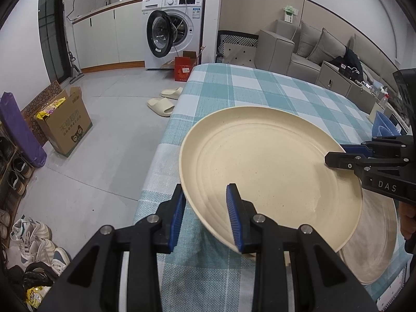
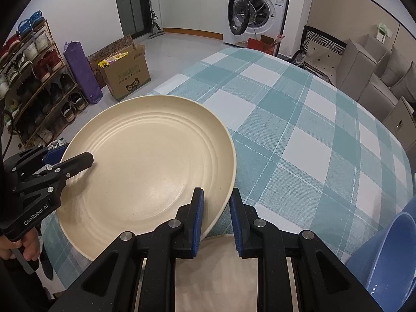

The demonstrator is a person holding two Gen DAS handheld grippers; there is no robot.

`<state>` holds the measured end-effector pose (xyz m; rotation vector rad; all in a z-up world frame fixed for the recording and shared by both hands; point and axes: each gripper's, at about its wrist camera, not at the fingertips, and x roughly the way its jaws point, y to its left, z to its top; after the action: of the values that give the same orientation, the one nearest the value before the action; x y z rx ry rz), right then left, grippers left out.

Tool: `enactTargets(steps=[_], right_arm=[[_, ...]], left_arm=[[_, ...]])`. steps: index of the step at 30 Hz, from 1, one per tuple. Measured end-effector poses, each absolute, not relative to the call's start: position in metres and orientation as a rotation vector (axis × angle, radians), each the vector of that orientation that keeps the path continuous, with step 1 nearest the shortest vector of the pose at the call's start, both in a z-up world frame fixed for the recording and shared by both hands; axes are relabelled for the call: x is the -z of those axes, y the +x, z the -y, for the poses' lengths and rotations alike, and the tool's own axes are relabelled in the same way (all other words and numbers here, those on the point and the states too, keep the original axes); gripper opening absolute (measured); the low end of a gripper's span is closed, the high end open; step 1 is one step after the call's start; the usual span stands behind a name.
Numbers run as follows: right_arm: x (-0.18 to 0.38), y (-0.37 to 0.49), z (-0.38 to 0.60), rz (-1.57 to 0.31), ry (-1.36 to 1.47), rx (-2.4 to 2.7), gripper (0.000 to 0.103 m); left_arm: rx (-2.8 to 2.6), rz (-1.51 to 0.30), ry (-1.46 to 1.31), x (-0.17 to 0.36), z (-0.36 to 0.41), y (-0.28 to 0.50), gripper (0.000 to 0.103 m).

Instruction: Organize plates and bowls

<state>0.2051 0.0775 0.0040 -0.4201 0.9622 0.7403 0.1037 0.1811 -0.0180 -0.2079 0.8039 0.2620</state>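
A large cream plate (image 1: 265, 166) is held tilted above the checked tablecloth (image 1: 260, 88). My left gripper (image 1: 208, 215) straddles its near-left rim, fingers wide apart, pads not pressing it. My right gripper (image 2: 215, 223) straddles the plate's (image 2: 145, 166) opposite rim, its jaws close on either side of the edge. In the left wrist view the right gripper (image 1: 338, 156) reaches in from the right. A second cream plate (image 1: 374, 244) lies on the table under the held one. Blue bowls (image 2: 390, 254) sit at the table's right edge.
The table (image 2: 299, 119) stretches ahead under the blue-white cloth. On the floor to the left are a cardboard box (image 1: 65, 127), slippers (image 1: 161, 105), a shoe rack (image 2: 33, 78) and a purple roll (image 2: 83, 72). A washing machine (image 1: 171, 33) and a sofa (image 1: 312, 44) stand beyond.
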Motion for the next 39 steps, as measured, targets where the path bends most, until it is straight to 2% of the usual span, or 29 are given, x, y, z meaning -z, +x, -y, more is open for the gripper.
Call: enactTargets(steps=[39], right_arm=[[-0.045, 0.178, 0.008, -0.878, -0.371, -0.652, 0.021]], left_arm=[[-0.166, -0.754, -0.082, -0.012, -0.110, 0.105, 0.030]])
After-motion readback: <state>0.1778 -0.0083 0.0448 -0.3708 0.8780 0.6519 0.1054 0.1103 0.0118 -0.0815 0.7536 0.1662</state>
